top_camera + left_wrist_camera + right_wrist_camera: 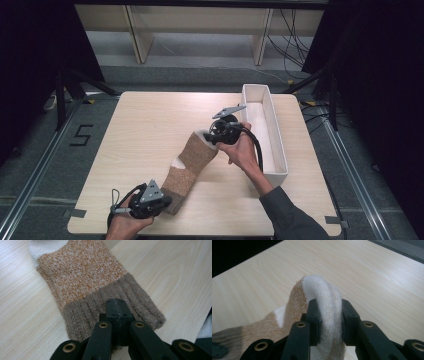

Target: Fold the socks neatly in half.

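- Left gripper view: the left gripper (117, 312) has its jaws pressed fully together on the brown ribbed cuff of the sock (85, 277), pinching it near the cuff's edge.
- Right gripper view: the right gripper (329, 317) has its jaws part closed on the sock's white toe, which bulges up between the pads in a rounded fold.
- From above, the sock (192, 160) stretches between the two grippers, cuff low at the near edge of the table (145, 125), toe raised further off.
- Its middle is orange-flecked knit, with a white heel patch on the side.
- The left gripper (159, 201) sits low by the near edge; the right gripper (212, 134) is held higher, just beside a white tray (276, 145).
- That tray stands along the table's right side.
- A dark sleeve (290, 217) covers the right forearm.
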Motion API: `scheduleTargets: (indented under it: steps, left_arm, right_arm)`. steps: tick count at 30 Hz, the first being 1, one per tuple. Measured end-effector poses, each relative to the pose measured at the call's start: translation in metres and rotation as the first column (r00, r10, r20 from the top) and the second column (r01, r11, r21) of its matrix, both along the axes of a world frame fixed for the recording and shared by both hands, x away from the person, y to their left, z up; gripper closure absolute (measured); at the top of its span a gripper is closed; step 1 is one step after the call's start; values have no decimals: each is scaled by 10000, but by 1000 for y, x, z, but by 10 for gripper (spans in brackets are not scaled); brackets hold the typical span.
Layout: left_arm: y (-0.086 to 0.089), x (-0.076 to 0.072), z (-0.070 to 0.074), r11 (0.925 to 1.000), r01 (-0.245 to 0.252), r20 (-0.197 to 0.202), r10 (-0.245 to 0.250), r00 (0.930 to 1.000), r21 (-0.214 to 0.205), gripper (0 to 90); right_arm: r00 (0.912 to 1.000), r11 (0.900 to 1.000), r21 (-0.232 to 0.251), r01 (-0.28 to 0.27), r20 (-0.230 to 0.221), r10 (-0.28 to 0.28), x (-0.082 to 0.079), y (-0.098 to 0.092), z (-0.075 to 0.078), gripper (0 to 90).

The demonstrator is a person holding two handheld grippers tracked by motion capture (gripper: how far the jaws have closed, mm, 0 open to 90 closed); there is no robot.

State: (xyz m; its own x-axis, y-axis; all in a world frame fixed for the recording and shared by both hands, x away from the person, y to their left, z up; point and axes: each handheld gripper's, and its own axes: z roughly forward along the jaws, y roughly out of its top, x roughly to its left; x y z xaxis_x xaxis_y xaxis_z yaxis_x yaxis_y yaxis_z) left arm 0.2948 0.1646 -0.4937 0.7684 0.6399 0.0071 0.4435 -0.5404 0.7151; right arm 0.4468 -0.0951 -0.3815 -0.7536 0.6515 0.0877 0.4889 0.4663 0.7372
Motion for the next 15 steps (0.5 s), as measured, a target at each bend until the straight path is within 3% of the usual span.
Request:
scheduleTargets:
  steps: [1,4,6,9,15]
  left_arm:
    - [2,0,1,9999,108,22,-108,9999,106,894]
    - [3,-1,1,9999,1,81,0,10000,-158,893]
    - [3,-3,2,9980,-187,211,200,9996,-604,873]
    - [11,-6,11,9958,-241,313,269,9991,-878,835]
    - [33,-19,19,9928,-452,263,484,9985,-1108,820]
  right_arm:
    - [10000,10000,31,-25,-62,25,-4,4,1,728]
    - [9984,9983,-162,-561,27,561,-19,17,4,728]
    - [9949,9947,-334,-969,245,977,-28,28,3,727]
    - [9884,9886,-457,-1435,435,1454,-36,38,3,727]
    - [9791,9790,-1046,-1750,859,1842,-52,52,0,726]
